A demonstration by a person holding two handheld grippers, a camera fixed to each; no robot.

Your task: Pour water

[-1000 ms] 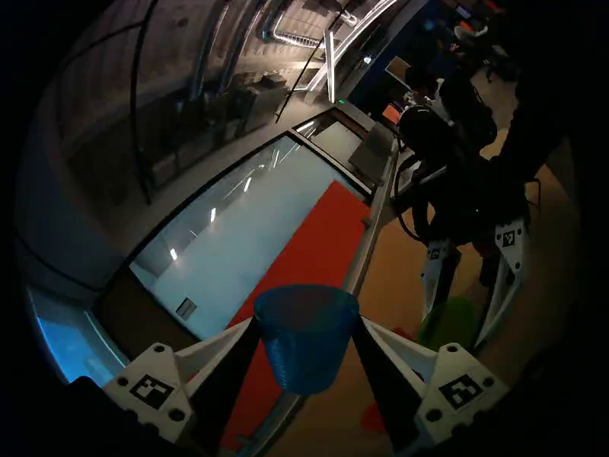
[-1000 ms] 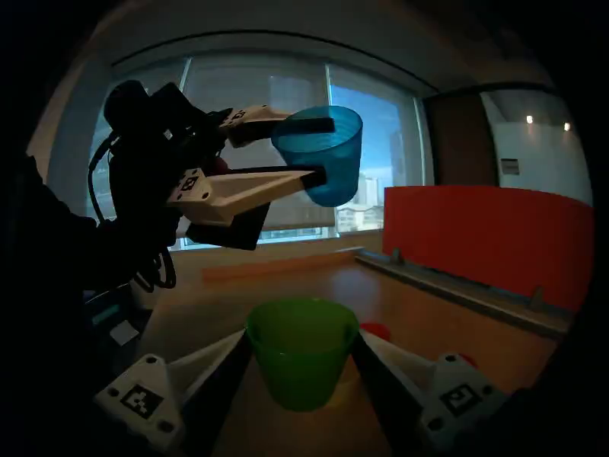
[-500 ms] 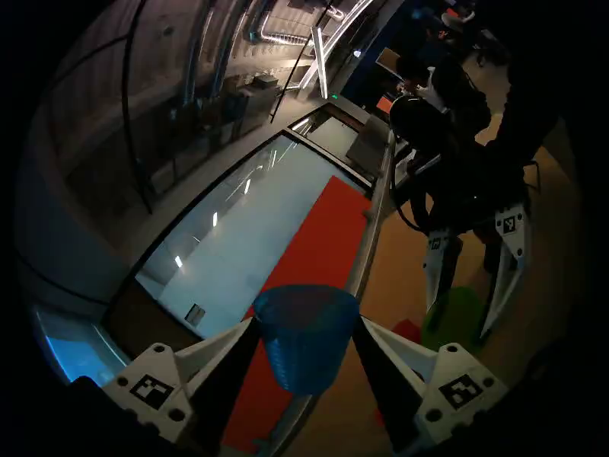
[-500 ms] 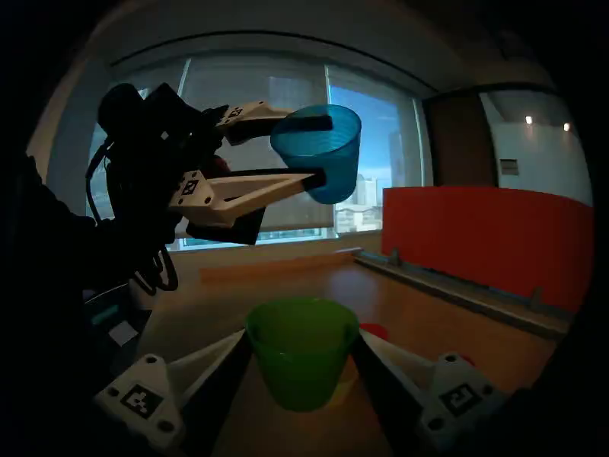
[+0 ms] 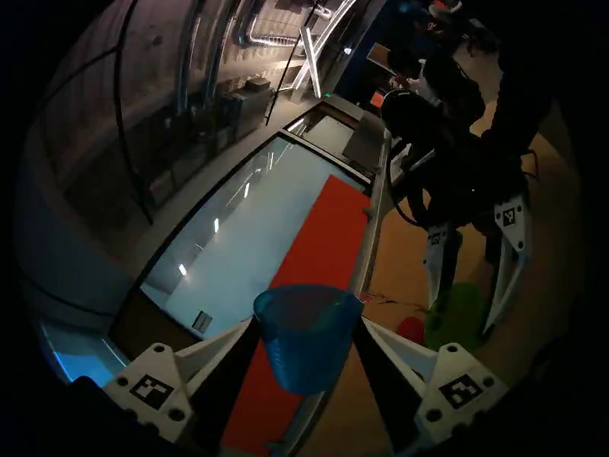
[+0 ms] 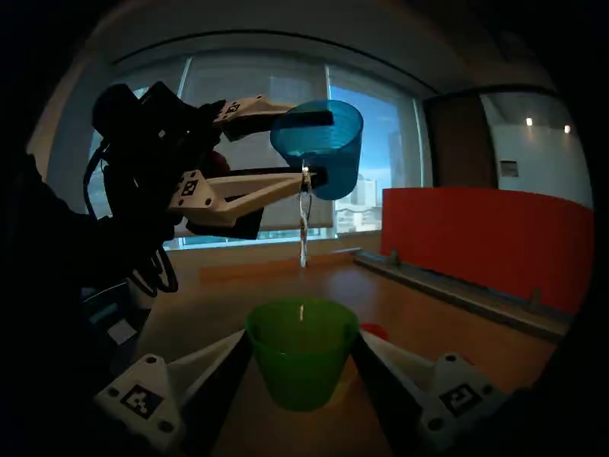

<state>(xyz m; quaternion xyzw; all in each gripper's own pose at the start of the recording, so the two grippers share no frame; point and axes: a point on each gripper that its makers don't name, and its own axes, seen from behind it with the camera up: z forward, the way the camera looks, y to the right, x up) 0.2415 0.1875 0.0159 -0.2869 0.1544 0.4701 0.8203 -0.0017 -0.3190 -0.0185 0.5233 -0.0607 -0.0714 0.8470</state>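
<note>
Between the two white fingers of your left gripper (image 5: 307, 329) sits the blue cup (image 5: 307, 354). Both fingers press on its sides, so the jaws are clamped on it. From the right gripper view, you hold that cup high and tilted, and a thin stream of water (image 6: 304, 221) falls from its rim beside the lower finger. Directly below, your right gripper (image 6: 302, 339) holds the green cup (image 6: 302, 365) upright, one finger against each side, jaws closed on it. The stream runs down toward the green cup's open mouth, and a small glint of water shows inside. The two cups are apart, blue above green. You have the green cup over the wooden table (image 6: 426, 320); whether it rests on the surface I cannot tell. A small red object (image 6: 373, 330) lies on the table just behind the green cup. A red partition (image 6: 487, 236) stands along the table's edge on the right, and a wide window (image 6: 228, 99) spans the wall behind.
</note>
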